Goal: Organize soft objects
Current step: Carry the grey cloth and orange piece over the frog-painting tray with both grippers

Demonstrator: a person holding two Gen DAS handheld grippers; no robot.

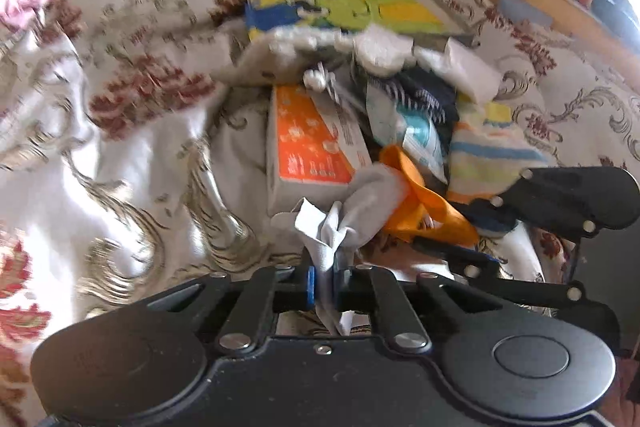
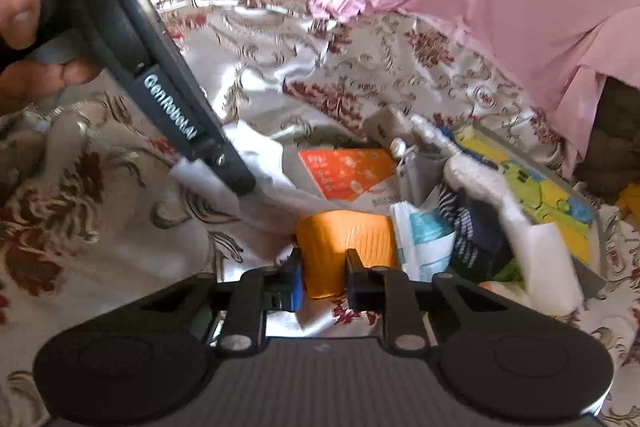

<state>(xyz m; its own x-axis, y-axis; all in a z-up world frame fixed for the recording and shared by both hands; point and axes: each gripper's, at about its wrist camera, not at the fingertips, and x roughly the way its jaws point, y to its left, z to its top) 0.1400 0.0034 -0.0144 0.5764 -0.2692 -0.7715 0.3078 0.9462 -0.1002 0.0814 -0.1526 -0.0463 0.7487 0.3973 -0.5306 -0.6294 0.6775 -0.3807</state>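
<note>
Grey cloth (image 1: 352, 211) in left hand-held gripper (image 1: 324, 287), orange cloth (image 2: 344, 247) in right hand-held gripper (image 2: 324, 279)

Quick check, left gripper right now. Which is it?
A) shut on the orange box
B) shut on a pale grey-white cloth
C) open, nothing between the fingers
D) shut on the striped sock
B: in the left wrist view the left gripper has its fingers closed on a bunched grey-white cloth, while the orange box and the striped sock lie beyond it, ungripped.
</note>
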